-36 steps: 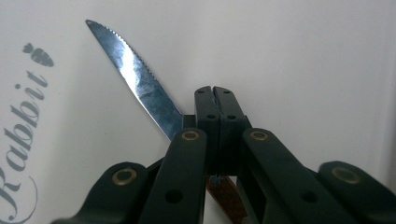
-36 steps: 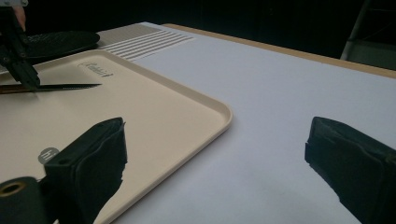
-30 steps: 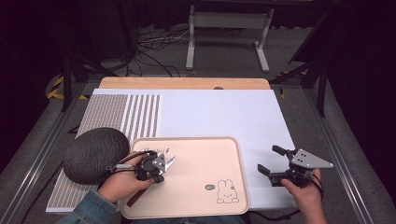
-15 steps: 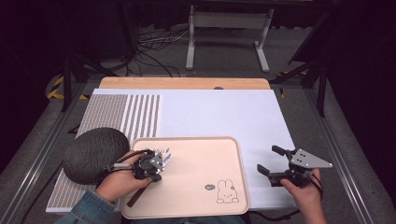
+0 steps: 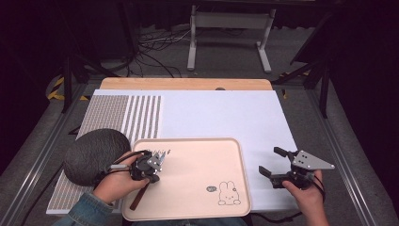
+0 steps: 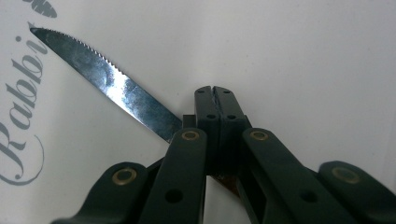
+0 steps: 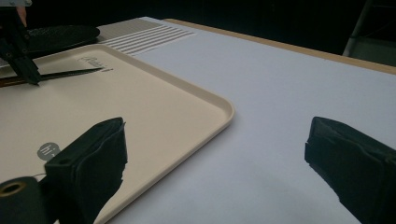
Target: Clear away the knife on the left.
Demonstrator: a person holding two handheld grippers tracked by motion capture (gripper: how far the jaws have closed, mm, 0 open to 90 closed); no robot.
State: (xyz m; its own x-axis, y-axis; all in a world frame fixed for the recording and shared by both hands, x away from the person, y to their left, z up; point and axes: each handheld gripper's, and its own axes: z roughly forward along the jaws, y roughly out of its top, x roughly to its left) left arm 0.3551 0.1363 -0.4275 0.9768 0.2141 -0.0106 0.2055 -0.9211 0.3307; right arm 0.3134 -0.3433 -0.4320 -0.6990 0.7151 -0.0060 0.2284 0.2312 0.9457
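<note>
From the high view, little has changed over the last second. My left claw (image 5: 149, 165) sits where it did, over the left part of the tray (image 5: 197, 140). The knife (image 5: 137, 199) lies on the tray as before, handle toward the near edge and blade toward the far left corner. My right claw (image 5: 270, 161) has not stirred either; it hangs released over the white table (image 5: 226, 113), just off the tray's right rim. I judge that the lift has not begun and I am settling my hold. Left of the tray rests a dark grey, rounded, felt-like pad (image 5: 91, 153), and beyond the tray's far left corner is a striped mat (image 5: 117, 113).

In the left gripper view, my left claw (image 6: 215, 91) is clenched, its matt black fingers meeting with no gap. The knife (image 6: 116, 84) runs under them, with a thin, shiny, scuffed steel blade and a serrated edge tapering to a point. A sliver of brown handle shows below. I cannot tell whether any of it is actually pinched. The tray (image 6: 303, 56) is smooth, pale and faintly glossy, with grey lettering printed on it.

In the right gripper view, my right claw (image 7: 217, 140) stands wide, with nothing between its padded black jaws. The tray (image 7: 224, 105) shows a raised, rounded lip and a soft corner. Across it, the left claw (image 7: 21, 56) comes down on the knife (image 7: 70, 73), which lies flat on the tray's far side.
</note>
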